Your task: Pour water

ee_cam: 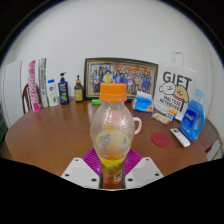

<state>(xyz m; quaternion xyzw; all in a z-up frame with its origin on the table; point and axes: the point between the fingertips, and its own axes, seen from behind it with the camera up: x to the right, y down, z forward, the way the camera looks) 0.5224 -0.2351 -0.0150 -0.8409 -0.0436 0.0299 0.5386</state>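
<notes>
Brown and round, a wooden table (60,128) is filling the middle of the view, with a pale wall rising behind it. Along the far edge a framed group photograph (120,78) is leaning against the wall. To its left a row of toiletries is standing: a tall pink-and-white tube (32,84), a white bottle (51,93), a dark blue bottle (63,90) and a small dark dropper bottle (78,89). To the right of the frame a white gift bag (177,88) printed with "GIFT" is standing upright, a blue pouch (194,116) is leaning just in front of it, and a small red disc (161,140) is lying flat on the wood nearby. A white remote-like object (179,137) is lying beside the pouch.

Closest to the camera, a clear plastic bottle (111,132) with an orange cap (112,91) is standing upright between the fingers of the gripper (111,172). A yellowish tint is showing in its lower part. The white fingers are lying close at each side of the bottle's base, with the magenta pads (93,160) showing beside it; whether both are actually pressing on the plastic cannot be told.
</notes>
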